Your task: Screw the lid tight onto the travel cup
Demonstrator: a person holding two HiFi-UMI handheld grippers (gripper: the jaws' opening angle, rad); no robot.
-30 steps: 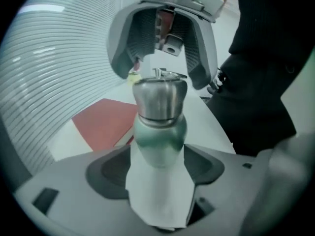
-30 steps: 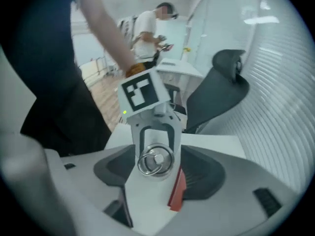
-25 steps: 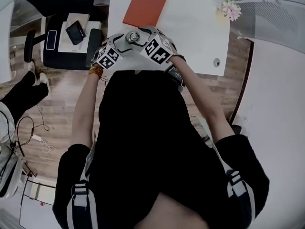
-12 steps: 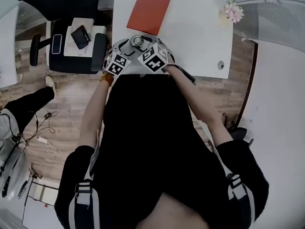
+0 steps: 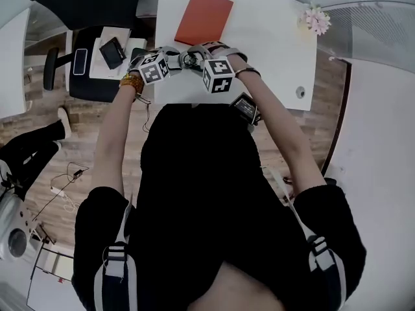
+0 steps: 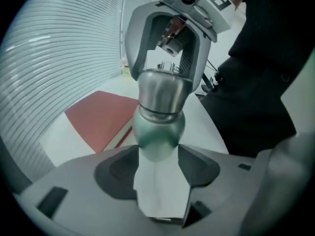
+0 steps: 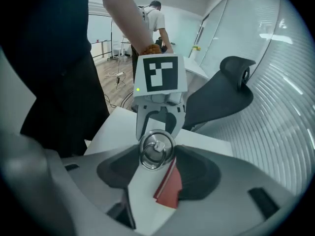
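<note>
Clamping the body: left gripper (image 6: 158, 154), its jaws partly spread and just now closing in, has the green belly of the travel cup (image 6: 158, 132) between them. Both pads seem to press on it.
Clamping the top: right gripper (image 7: 156, 156) reaches in from the opposite side. Its jaws, also partly spread after closing in, sit round the steel lid (image 7: 166, 139) with a pad against each side.
Travel cup: above the near edge of the white table (image 5: 272, 44), toward its left corner, between the two grippers and roughly upright. Its base is hidden, so whether it rests on the table I cannot tell.
Lid: seated on the cup's neck with a dark seam under it; its round top faces the right gripper's camera.
Red folder (image 5: 204, 17): flat on the table just beyond the cup.
Flower (image 5: 317, 18): at the table's far right corner, well apart from the cup.
Office chair (image 5: 97, 89): left of the table, flat items lying on its seat.
Background: a person (image 7: 156, 14) stands far off in the right gripper view.
</note>
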